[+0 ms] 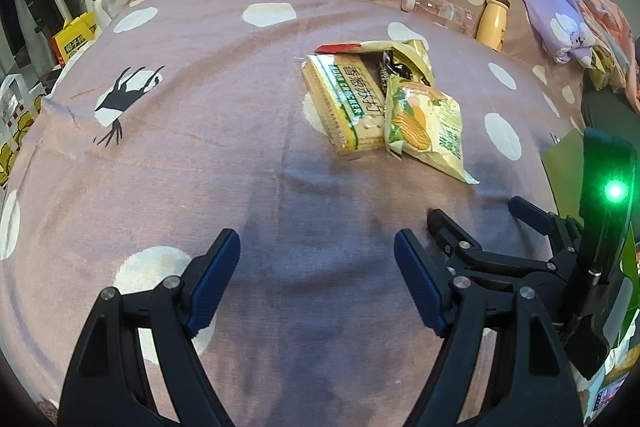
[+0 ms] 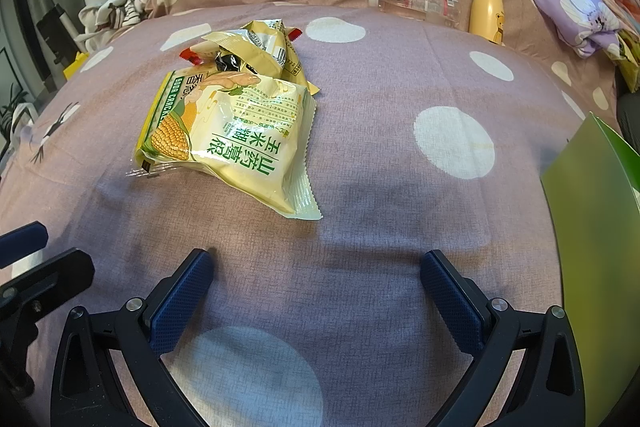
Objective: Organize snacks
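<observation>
1. Right wrist view shows the snack pile on the bed (image 2: pixel 400 147), with the corn snack bag (image 2: pixel 236 143) lying on top, tilted over the soda cracker pack (image 2: pixel 160 103); smaller wrappers (image 2: pixel 260 47) sit just behind the corn bag
2. The right gripper (image 2: pixel 316 283) is spread wide and empty, hovering near the corn bag's crimped near edge; the left gripper (image 1: pixel 318 267) is also wide and empty, a little farther back from the corn bag (image 1: pixel 424 123)
3. The likely step is picking the corn bag first, since it covers the cracker pack (image 1: pixel 344 107)
4. Pinch the puffed body near its crimped corner rather than the slippery flat seal, and close gently so the contents are not crushed
5. Lift straight up, so the wrappers behind the bag are not dragged along
6. A green folder-like sheet (image 2: pixel 592 227) stands to the right of the corn bag; whether it is the destination cannot be told
</observation>
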Motion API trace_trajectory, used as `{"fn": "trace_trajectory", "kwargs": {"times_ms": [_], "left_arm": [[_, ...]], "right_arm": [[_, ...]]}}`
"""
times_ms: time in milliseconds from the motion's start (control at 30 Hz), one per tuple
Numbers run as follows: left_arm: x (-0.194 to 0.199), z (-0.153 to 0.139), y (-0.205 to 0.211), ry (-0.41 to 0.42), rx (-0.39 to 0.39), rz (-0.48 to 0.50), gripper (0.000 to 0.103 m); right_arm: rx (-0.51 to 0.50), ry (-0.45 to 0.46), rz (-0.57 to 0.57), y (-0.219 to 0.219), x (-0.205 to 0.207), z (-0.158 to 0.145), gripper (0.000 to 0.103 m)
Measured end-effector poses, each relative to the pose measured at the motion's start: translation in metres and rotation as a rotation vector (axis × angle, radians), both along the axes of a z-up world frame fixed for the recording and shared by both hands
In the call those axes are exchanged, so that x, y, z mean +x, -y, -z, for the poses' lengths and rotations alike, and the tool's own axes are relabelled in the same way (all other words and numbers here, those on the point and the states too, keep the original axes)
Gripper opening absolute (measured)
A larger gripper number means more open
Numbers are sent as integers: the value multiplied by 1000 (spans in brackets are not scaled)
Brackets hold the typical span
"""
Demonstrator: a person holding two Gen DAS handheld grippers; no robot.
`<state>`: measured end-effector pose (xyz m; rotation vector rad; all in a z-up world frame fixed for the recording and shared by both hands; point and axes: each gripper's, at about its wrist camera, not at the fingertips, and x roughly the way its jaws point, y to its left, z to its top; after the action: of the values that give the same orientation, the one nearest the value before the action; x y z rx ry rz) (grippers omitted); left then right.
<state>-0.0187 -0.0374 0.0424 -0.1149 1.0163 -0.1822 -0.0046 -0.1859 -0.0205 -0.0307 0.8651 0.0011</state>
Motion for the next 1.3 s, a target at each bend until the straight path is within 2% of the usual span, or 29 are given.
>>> {"fn": "trace_trajectory", "kwargs": {"times_ms": [667, 1300], "left_arm": [[0, -2, -2, 5, 5, 3, 79], [0, -6, -9, 21, -35, 2, 79]], "right_arm": [[0, 0, 0, 0, 0, 0, 103], [0, 0, 0, 0, 0, 1, 103]]}}
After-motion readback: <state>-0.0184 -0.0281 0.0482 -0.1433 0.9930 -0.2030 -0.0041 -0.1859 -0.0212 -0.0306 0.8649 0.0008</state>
